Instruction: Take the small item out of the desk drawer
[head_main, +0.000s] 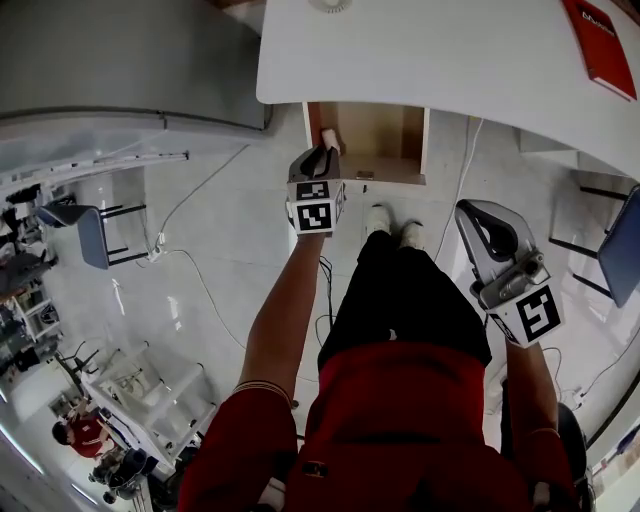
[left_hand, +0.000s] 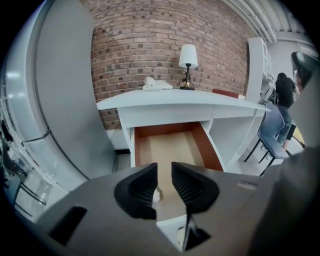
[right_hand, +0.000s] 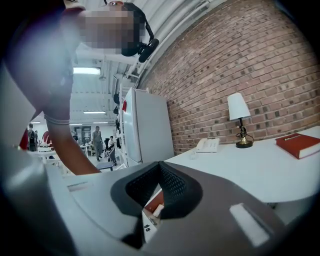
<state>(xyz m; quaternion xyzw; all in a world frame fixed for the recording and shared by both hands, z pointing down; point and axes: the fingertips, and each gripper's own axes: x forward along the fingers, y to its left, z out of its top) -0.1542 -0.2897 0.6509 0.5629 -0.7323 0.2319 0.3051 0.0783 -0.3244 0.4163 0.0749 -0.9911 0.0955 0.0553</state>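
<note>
The white desk (head_main: 430, 60) has its wooden drawer (left_hand: 172, 145) pulled out. A small white item (left_hand: 156, 195) lies on the drawer floor near the front edge, partly hidden under my left gripper's left jaw. My left gripper (left_hand: 164, 172) hovers over the drawer front with its jaws apart, and no pad presses on the item. In the head view the left gripper (head_main: 324, 150) reaches the drawer's (head_main: 372, 130) front left corner. My right gripper (head_main: 482, 215) hangs to the right, away from the drawer. Its jaws meet, with nothing between them (right_hand: 160, 169).
On the desktop stand a lamp (left_hand: 188, 57), a white telephone (left_hand: 156, 85) and a red book (head_main: 601, 45). A tall grey cabinet (head_main: 120, 60) flanks the desk on the left. A blue chair (left_hand: 273, 136) stands to the right. The person's shoes (head_main: 392, 224) are below the drawer.
</note>
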